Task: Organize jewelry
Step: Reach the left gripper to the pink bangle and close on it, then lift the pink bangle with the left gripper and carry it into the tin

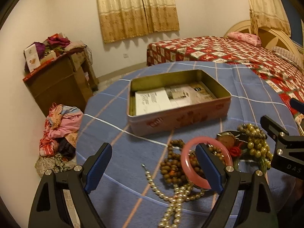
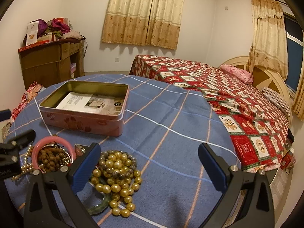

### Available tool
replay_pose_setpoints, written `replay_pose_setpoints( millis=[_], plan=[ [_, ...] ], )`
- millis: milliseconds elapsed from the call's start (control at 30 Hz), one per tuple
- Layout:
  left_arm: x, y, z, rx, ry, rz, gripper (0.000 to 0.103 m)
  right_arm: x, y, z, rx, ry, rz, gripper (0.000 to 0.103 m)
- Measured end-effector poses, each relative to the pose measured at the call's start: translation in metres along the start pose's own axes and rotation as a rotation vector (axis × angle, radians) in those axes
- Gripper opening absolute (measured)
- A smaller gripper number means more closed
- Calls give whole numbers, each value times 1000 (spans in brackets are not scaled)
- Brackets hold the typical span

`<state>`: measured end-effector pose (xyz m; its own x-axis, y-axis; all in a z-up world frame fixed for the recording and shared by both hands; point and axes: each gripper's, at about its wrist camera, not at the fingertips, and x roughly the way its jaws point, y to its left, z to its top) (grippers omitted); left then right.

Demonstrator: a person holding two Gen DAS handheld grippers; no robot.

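On the blue checked tablecloth (image 2: 171, 117) the jewelry lies in a heap at the near edge, with the pink tin box (image 1: 176, 98) standing open just beyond it, paper lining its bottom. The left gripper (image 1: 153, 169) has its jaws spread wide and empty; the pink bangle (image 1: 204, 161) sits right at its right finger, which crosses in front of the ring. The right gripper (image 2: 150, 167) is equally released, holding nothing, and the golden bead strand (image 2: 117, 180) lies by its left finger. Judging by this, the left hand is nearer the bangle and must shift right to straddle its rim
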<state>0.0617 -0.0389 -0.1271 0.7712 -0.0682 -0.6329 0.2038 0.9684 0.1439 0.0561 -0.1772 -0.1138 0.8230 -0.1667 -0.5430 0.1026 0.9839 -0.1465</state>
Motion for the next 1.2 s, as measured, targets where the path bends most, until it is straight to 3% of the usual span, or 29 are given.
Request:
replay_pose_setpoints(
  millis=[67,200,267,467,533,633,900,1100,1200],
  plan=[
    [5,-5,-2,14,10,-7,89,4,0,1,1,5,4,103],
    [17,-5,-6,11,54,-40,66,10,2,0,-1,14,9,103],
    [18,-3,-6,0,57,-59,65,9,1,1,2,12,9,103],
    [19,-10,-5,17,68,-130,46,9,4,2,-4,7,7,103],
    [18,-13,-5,15,72,-175,24,10,5,2,-8,8,5,103],
    [14,-19,-5,44,65,-198,12,11,2,1,0,12,2,103],
    [-10,-6,4,16,-32,-202,10,16,-9,2,13,24,-28,103],
    [-26,10,17,5,-124,-130,10,23,-17,-1,31,48,-27,103],
    [-25,20,20,-21,-130,-118,10,25,-19,-3,39,66,5,96]
  ],
)
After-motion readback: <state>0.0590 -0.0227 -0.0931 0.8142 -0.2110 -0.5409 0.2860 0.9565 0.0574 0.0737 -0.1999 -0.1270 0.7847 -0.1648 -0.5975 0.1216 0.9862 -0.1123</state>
